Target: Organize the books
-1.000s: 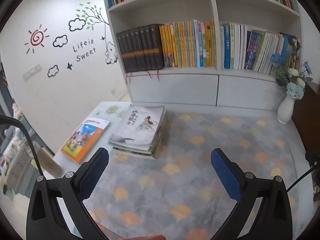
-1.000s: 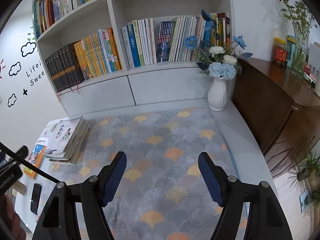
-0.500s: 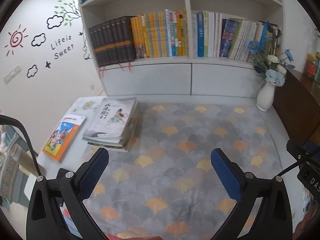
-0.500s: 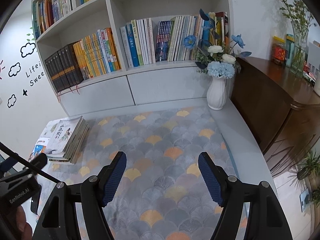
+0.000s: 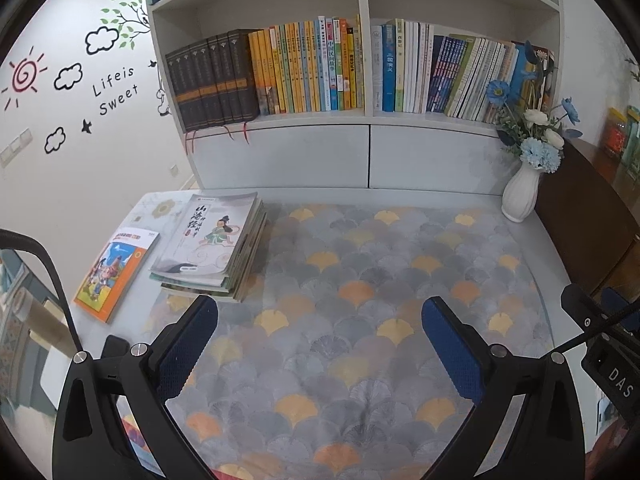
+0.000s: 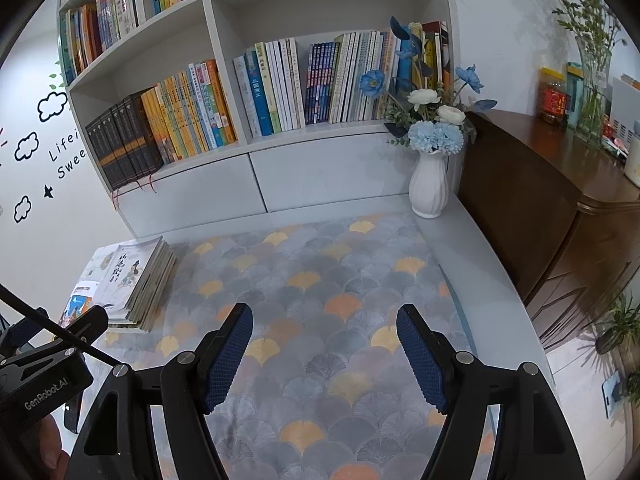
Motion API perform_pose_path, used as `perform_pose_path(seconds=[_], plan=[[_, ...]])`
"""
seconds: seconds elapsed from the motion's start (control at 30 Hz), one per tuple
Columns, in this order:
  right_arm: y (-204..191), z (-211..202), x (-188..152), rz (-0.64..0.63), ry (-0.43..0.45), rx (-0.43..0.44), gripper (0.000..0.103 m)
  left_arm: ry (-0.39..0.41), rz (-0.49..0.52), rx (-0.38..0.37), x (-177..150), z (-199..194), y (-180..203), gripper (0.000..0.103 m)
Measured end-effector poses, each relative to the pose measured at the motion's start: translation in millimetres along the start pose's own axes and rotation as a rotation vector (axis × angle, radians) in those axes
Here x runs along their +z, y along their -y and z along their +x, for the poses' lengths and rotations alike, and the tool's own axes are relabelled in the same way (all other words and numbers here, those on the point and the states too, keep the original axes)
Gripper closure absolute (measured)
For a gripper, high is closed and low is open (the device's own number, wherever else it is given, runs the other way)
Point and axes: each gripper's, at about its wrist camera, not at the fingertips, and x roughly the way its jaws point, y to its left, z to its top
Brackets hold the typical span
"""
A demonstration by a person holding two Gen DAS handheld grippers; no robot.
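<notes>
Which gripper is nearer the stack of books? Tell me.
Left. The left gripper hovers just short of the stack of books; the right gripper hangs farther off, over the mat's middle.

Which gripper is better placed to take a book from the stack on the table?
Left. The left gripper, open and empty, has the book stack just ahead; the right gripper sits farther across the mat.

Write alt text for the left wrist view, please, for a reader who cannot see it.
The open, empty left gripper hovers over a fan-patterned table mat. A stack of books and an orange picture book lie at left, below a filled bookshelf.
</notes>
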Motion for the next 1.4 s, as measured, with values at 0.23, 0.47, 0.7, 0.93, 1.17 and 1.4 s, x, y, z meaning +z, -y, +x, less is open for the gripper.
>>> perform_pose_path(seconds=[0.23, 0.47, 0.7, 0.93, 1.17, 1.4], plan=[[-4.0, 3.5, 0.3, -0.008, -0.006, 0.007, 0.03, -0.001, -0.004, -0.011, -0.6, 1.3, -0.1, 0.001], [-4.2, 4.6, 0.0, -0.007, -0.01, 0.01, 0.03, -0.015, -0.01, -0.026, -0.6, 3.0, 0.4, 0.001], [-5.6, 4.9, -0.7, -0.007, -0.012, 0.013, 0.03, -0.015, -0.014, -0.025, -1.0, 2.6, 1.8, 0.001], [-5.6, 5.8, -0.6, -0.009, -0.013, 0.018, 0.03, -0.027, -0.008, -0.026, -2.3, 5.7, 3.0, 0.001], [-5.9, 6.6, -0.3, -0.008, -0.015, 0.021, 0.03, -0.029, -0.007, -0.022, -3.2, 6.1, 3.7, 0.001], [-9.0, 6.0, -3.8, -0.009, -0.014, 0.023, 0.03, -0.035, -0.004, -0.022, -4.4, 8.2, 3.6, 0.001]])
